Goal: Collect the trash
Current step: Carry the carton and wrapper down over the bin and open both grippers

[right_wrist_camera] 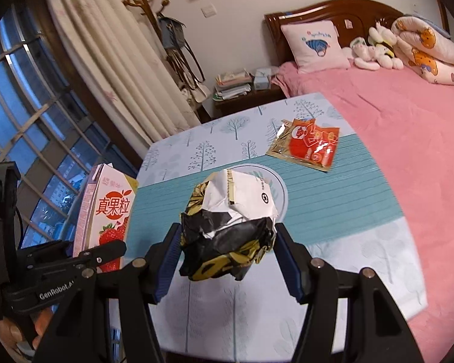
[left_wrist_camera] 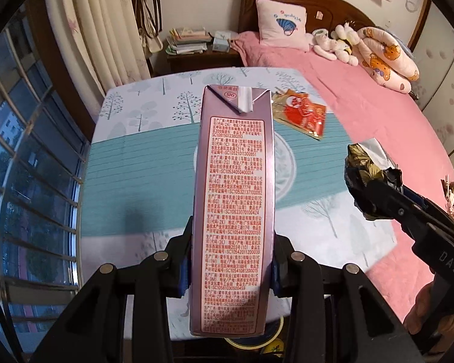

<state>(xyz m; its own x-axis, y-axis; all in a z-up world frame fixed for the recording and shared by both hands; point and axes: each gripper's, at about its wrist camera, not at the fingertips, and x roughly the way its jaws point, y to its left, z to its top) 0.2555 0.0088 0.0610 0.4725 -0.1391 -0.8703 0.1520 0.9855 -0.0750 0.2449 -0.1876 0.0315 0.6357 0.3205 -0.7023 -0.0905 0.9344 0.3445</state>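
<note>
My left gripper (left_wrist_camera: 231, 260) is shut on a tall pink drink carton (left_wrist_camera: 233, 211), held up off the table with its printed side toward the camera. The same carton (right_wrist_camera: 106, 214) shows its strawberry front at the left of the right wrist view. My right gripper (right_wrist_camera: 227, 248) is shut on a crumpled black, gold and white wrapper (right_wrist_camera: 230, 227), also lifted above the table. That wrapper (left_wrist_camera: 367, 175) appears at the right edge of the left wrist view. A red and gold snack packet (right_wrist_camera: 305, 146) lies flat on the far part of the table (left_wrist_camera: 136, 163).
The table (right_wrist_camera: 333, 199) wears a teal and white tree-print cloth and stands against a bed with a pink cover (right_wrist_camera: 408, 127). A barred window (left_wrist_camera: 21, 163) is on the left. A nightstand with stacked books (left_wrist_camera: 190, 40) and a curtain (right_wrist_camera: 115, 69) lie beyond.
</note>
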